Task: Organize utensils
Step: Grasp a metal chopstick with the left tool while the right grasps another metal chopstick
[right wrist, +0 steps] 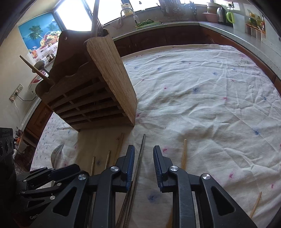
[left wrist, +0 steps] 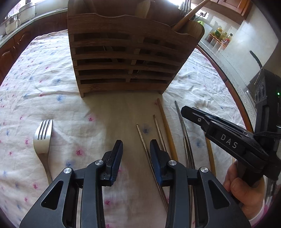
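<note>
A slatted wooden utensil holder (left wrist: pixel 123 57) stands on the cloth-covered table, with forks and a wooden stick in it; it also shows in the right wrist view (right wrist: pixel 98 91). A steel fork (left wrist: pixel 43 138) lies to the left. Several metal chopsticks (left wrist: pixel 144 142) and wooden chopsticks (left wrist: pixel 166 129) lie in front of the holder. My left gripper (left wrist: pixel 136 149) is open and empty above them. My right gripper (right wrist: pixel 144 156) is open, low over thin metal chopsticks (right wrist: pixel 140 163); a wooden chopstick (right wrist: pixel 184 154) lies just right of it. The right gripper also shows in the left view (left wrist: pixel 219 129).
The white flowered tablecloth (right wrist: pixel 202 98) covers the table. A loose wooden chopstick (right wrist: pixel 255 207) lies at the right edge. Kitchen counters with jars (left wrist: pixel 221 36), pots (left wrist: pixel 15 17) and a kettle (right wrist: pixel 220 12) surround the table.
</note>
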`<state>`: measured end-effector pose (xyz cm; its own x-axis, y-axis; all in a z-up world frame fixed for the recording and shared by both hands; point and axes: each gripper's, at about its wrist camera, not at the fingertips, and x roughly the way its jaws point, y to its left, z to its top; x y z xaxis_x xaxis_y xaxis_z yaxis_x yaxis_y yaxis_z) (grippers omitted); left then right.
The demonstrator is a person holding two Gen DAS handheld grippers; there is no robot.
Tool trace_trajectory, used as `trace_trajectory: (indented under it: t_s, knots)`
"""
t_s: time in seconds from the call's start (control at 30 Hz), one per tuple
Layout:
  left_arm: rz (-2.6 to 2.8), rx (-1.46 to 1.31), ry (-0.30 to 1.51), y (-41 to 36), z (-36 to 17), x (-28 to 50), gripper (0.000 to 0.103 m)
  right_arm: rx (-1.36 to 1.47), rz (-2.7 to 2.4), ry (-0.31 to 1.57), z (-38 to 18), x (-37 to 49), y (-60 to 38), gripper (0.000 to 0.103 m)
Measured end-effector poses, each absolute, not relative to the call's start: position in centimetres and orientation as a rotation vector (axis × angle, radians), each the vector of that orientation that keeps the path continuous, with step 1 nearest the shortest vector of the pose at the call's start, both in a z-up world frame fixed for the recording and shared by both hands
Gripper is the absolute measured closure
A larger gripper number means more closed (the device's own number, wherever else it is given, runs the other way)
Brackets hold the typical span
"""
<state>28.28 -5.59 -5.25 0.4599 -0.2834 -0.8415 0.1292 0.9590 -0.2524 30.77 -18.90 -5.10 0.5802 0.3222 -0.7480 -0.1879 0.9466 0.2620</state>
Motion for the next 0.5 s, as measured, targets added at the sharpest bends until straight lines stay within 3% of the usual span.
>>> trace_trajectory:
  t_s: [0.13,0.3,0.5]
  knots:
    - [-0.261,-0.147,1.062,-6.1,-5.4,28.8,0.078,0.102,0.289,0.906,-5.5,31.6,-18.1,0.086]
    - [-0.253,-0.057,1.039,-7.5,-5.5,28.9,0.096,0.038,0.277,0.898,-5.6,31.5,-17.4,0.095]
    - [-0.272,-0.054,1.023,-7.4,-5.4,28.5,0.1,0.08,0.293,0.889,-5.4,30.6,-17.9,0.1]
